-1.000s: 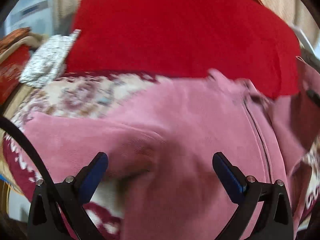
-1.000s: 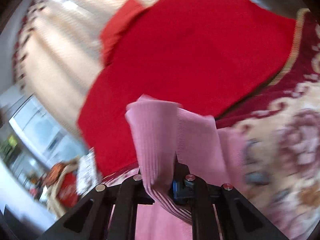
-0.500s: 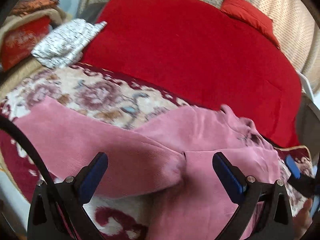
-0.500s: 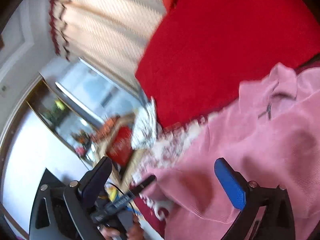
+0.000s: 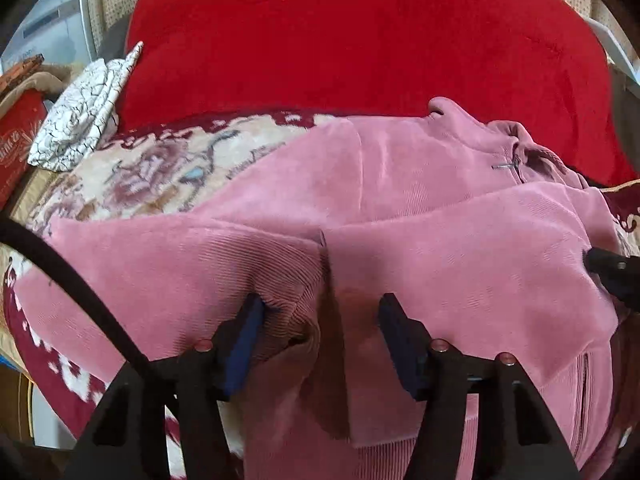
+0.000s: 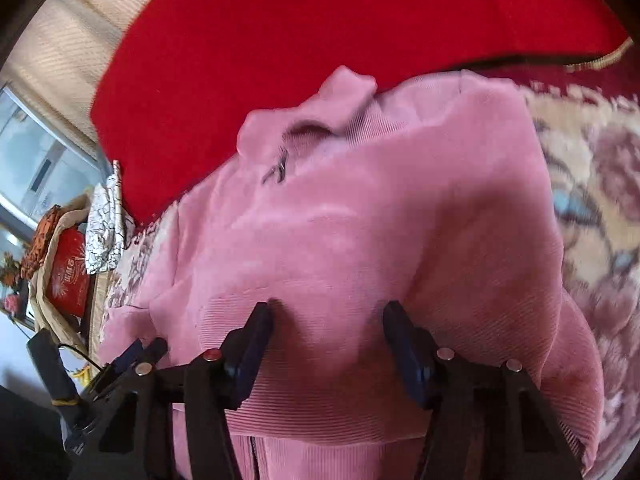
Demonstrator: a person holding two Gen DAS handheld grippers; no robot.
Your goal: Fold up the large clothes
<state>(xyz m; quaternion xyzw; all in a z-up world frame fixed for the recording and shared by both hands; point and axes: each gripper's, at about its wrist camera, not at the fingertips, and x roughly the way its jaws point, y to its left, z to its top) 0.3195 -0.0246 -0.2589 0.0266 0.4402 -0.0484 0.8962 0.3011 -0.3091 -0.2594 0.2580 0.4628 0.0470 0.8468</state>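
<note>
On the patterned rug (image 5: pixel 132 168), both sleeve ends meet mid pink jacket (image 5: pixel 420 184), left gripper (image 5: pixel 320 320) and right gripper (image 6: pixel 326 324) fingers part-open above

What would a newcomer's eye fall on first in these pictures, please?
The pink jacket fills the foreground, lying on a floral rug with both sleeves folded across its front. Behind it spreads a big red blanket. The left gripper and right gripper hover open over the fabric.
</note>
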